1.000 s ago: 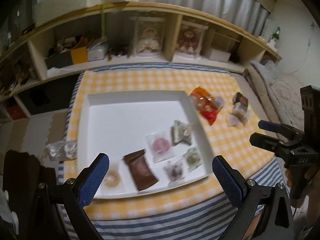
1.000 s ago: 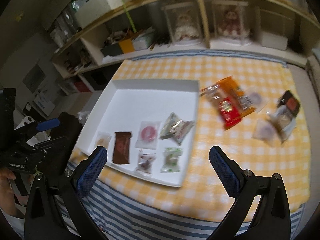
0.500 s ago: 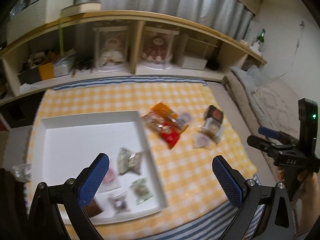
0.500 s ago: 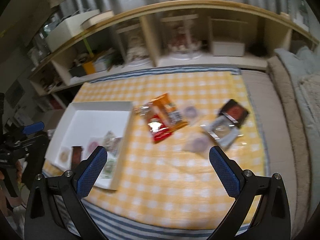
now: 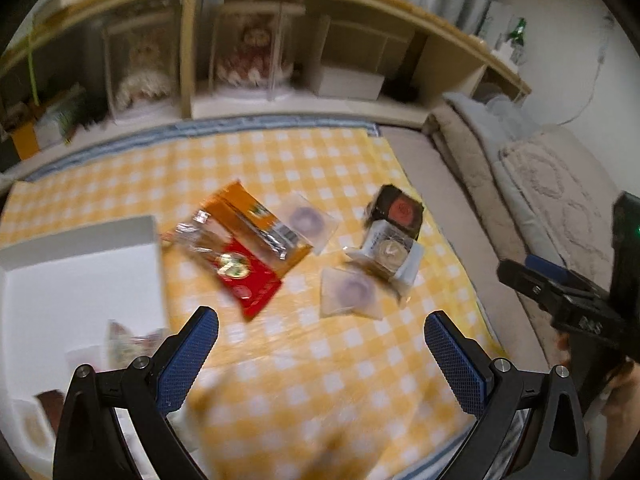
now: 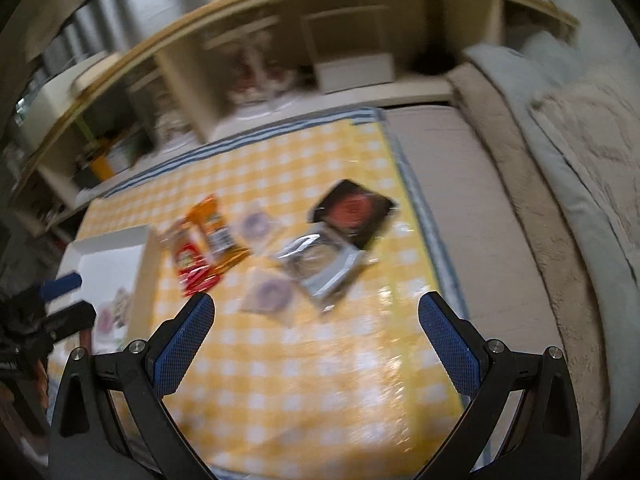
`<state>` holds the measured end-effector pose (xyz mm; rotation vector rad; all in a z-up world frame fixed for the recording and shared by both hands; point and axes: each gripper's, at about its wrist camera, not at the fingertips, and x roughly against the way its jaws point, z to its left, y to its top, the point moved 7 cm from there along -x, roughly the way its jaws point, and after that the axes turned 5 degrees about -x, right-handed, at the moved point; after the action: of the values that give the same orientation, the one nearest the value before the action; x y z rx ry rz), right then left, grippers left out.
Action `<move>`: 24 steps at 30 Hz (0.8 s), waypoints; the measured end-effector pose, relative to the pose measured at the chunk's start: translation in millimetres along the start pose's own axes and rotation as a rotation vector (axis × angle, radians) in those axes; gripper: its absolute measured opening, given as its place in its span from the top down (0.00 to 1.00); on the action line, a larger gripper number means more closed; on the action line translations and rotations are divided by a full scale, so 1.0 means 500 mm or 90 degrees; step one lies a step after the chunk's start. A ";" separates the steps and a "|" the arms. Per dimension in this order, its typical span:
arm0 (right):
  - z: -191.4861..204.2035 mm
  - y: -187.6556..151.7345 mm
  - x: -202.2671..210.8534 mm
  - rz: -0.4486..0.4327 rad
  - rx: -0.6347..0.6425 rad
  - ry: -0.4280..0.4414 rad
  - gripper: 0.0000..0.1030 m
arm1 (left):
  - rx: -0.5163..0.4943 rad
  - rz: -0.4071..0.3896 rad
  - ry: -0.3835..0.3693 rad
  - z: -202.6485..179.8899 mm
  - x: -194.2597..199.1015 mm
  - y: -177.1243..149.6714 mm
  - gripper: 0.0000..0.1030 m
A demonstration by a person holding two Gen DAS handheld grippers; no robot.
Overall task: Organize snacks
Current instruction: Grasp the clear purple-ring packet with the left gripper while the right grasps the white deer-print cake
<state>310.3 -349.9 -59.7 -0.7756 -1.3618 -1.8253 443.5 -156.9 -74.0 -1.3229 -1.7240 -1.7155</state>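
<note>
Our right gripper hangs wide open over the checked cloth. Ahead lie a black packet, a silver one and red-orange packs beside the white tray.

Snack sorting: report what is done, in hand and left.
Done: a few small packets lie in the white tray. In hand: nothing; the left gripper and right gripper are both open and empty. Left, on the yellow checked cloth: the orange packet, red packet, black packet and several clear wrapped sweets.

Home living room, low table with yellow checked cloth, doll-filled wooden shelf, folded bedding
</note>
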 end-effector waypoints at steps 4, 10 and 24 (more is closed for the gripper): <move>-0.043 0.001 -0.040 0.001 0.023 -0.006 0.00 | 0.031 0.032 0.011 -0.012 -0.132 0.020 0.00; -0.095 0.009 -0.100 0.020 -0.028 0.002 0.00 | 0.029 0.060 0.064 -0.012 -0.297 0.051 0.00; -0.066 0.041 -0.191 0.071 -0.124 0.041 0.00 | -0.211 0.077 0.190 -0.045 -0.471 0.049 0.00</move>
<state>379.3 -367.5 -134.2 -0.8674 -1.0895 -1.8958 570.9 -264.3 -243.7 -1.1939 -1.2102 -2.0671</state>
